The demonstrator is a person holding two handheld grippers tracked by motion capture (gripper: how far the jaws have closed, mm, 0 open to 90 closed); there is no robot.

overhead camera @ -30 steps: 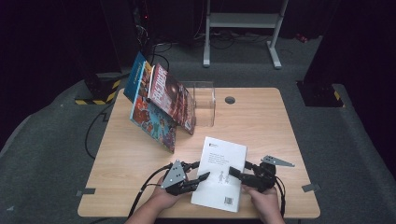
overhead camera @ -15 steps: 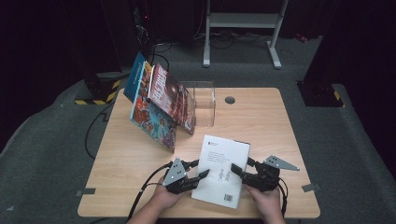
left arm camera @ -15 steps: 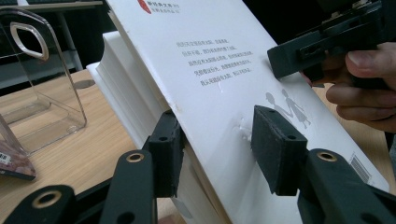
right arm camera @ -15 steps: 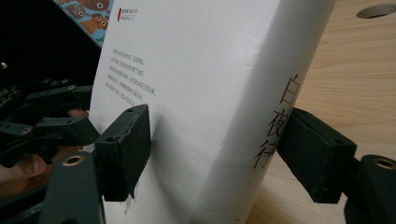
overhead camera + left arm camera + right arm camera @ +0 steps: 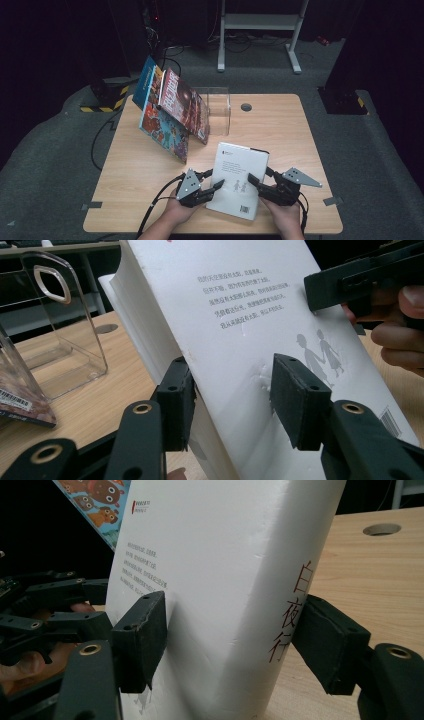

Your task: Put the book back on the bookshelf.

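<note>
At the left of the wooden table (image 5: 280,130), colourful books (image 5: 170,112) lean against a clear acrylic stand (image 5: 220,107). Nearer the front edge, the left gripper (image 5: 212,181) clamps the page side of a thick white book (image 5: 237,177), its pad denting the back cover. The right gripper (image 5: 259,178), jaws just closing, has one pad on the cover and one at the spine.

Each black hand-held gripper (image 5: 216,181) (brass-ringed screw holes) carries a grey triangular plate.
</note>
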